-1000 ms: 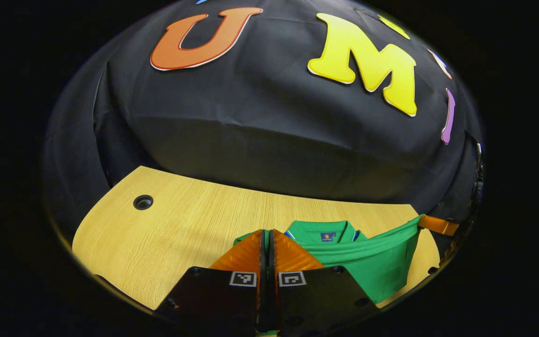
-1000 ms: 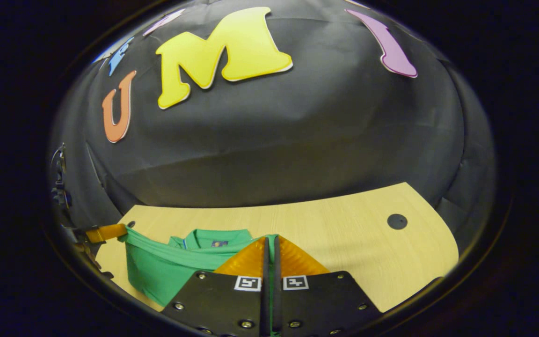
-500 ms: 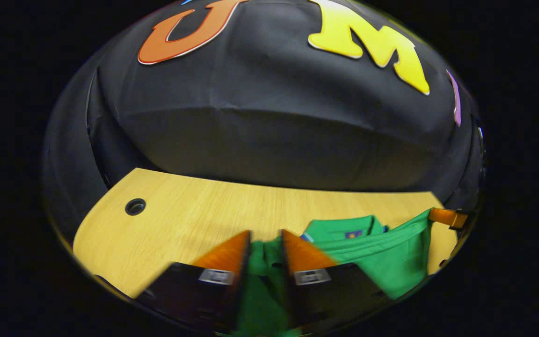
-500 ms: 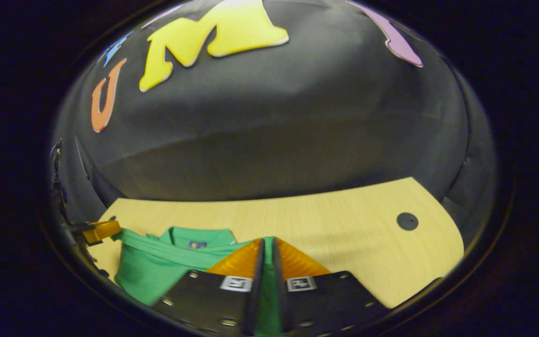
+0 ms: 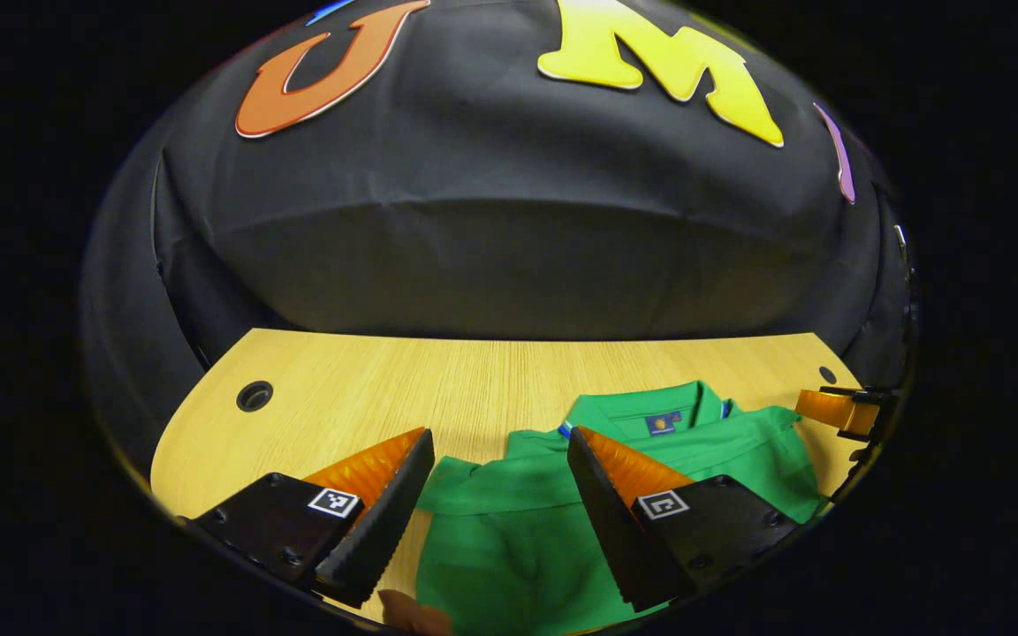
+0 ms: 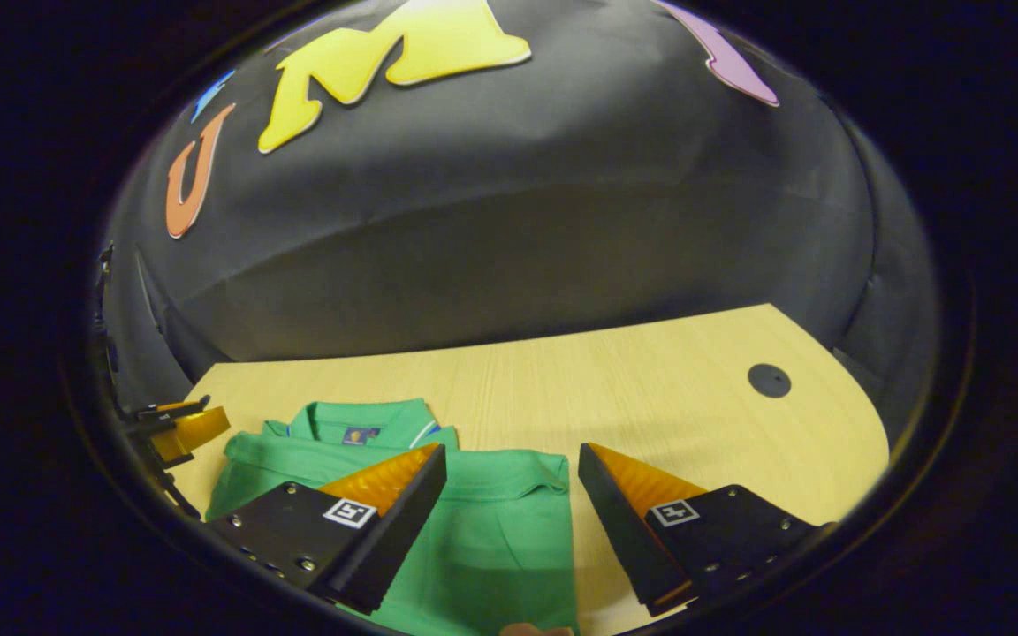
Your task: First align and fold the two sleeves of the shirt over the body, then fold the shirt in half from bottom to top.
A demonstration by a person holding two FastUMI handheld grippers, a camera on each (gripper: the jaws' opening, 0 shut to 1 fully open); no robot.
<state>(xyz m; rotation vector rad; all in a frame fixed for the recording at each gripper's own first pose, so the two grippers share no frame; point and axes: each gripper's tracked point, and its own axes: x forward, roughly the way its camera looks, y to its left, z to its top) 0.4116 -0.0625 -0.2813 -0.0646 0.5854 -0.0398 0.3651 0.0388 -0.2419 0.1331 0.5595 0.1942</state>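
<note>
A: Where does the folded green cotton polo shirt (image 5: 509, 539) lie?
B: On the pale wooden counter (image 6: 650, 397), under both tools, left (image 5: 500, 450) and right (image 6: 512, 464), jaws apart.
A: Risk?
B: A finger could snag the hem while lifting, undoing the fold.

Shirt (image 5: 509, 530): bright green, plain; collar (image 5: 641, 411) edged with thin blue-and-white stripe; small blue neck label (image 5: 661, 424) with orange-yellow mark. Table (image 5: 438, 389): pale yellow wood, fine straight grain; 1 dark round hole (image 5: 254, 395) near its corner. Booth wall (image 5: 509, 238): black cloth. Each gripper body carries small black-and-white square markers (image 6: 349, 512).
</note>
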